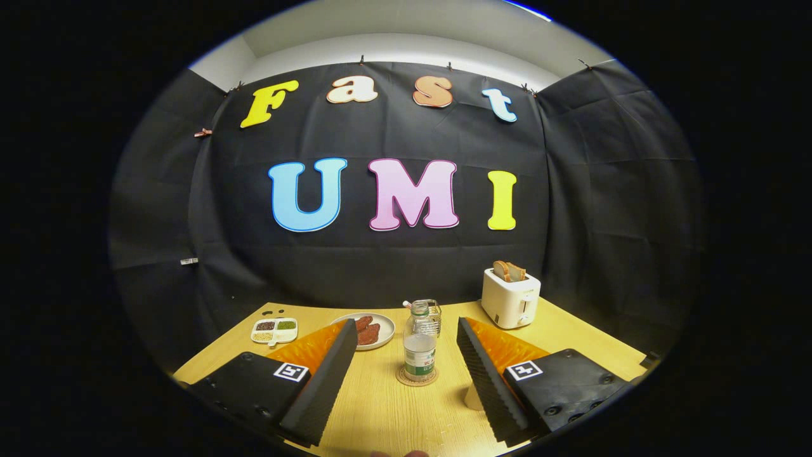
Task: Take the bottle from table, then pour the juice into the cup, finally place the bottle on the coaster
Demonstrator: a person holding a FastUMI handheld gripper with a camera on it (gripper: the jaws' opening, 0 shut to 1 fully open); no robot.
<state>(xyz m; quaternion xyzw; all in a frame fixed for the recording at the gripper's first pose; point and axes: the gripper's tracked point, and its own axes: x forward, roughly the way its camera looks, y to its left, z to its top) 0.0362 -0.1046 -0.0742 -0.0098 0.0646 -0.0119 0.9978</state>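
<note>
A clear plastic bottle [419, 346] with a green label stands upright on a round cork coaster [417, 378] in the middle of the wooden table [393, 412]. It holds some clear liquid. Right behind it is a glass cup [435, 312], mostly hidden by the bottle. My gripper [406, 325] is open, one finger on each side of the bottle, with a wide gap to the bottle on either side. The bottle sits level with the fingertips [347, 330], touching neither. A small pale object [472, 397] peeks out beside the right finger.
A white plate [388, 330] with red slices lies left of the bottle, and a divided white dish [274, 331] of seasonings farther left. A white toaster [510, 301] with bread in it stands at the back right. Black cloth walls close the table's far side.
</note>
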